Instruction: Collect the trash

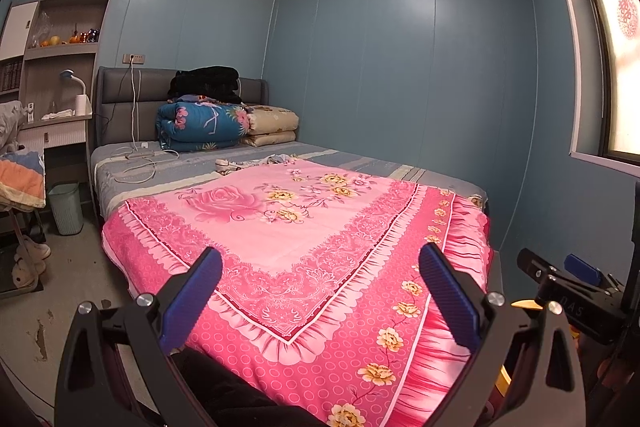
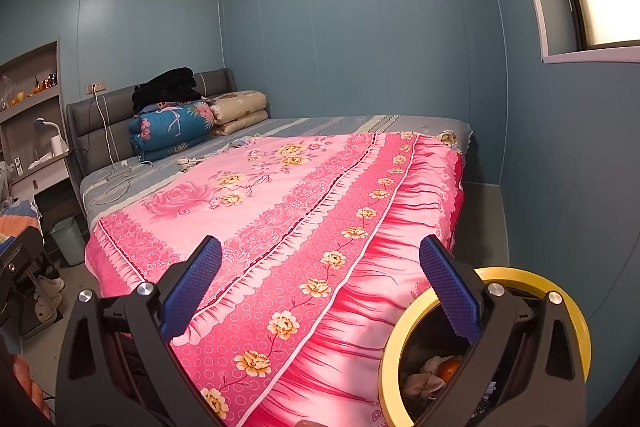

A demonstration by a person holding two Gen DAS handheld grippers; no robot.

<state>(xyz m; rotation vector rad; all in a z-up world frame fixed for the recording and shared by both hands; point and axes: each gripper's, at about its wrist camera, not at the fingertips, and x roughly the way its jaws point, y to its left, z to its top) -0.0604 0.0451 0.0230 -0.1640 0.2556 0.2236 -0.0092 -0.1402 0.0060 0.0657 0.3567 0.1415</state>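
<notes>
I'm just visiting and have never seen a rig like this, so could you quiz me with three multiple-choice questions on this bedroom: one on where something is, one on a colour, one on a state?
1. Where is the yellow-rimmed bin?
A. On the bed
B. Low beside the bed's foot, by the right gripper
C. On the shelf

2. What colour is the folded blanket topping the stack at the headboard?
A. Black
B. White
C. Green

3. How do the left gripper's jaws stand?
A. Shut on a wrapper
B. Shut on nothing
C. Open, holding nothing

Answers:
1 B: the yellow-rimmed bin, with scraps inside, sits under the right gripper next to the pink floral bedspread.
2 A: the black blanket lies atop the blue floral quilt.
3 C: the left gripper shows its blue pads wide apart over the bedspread.
</notes>
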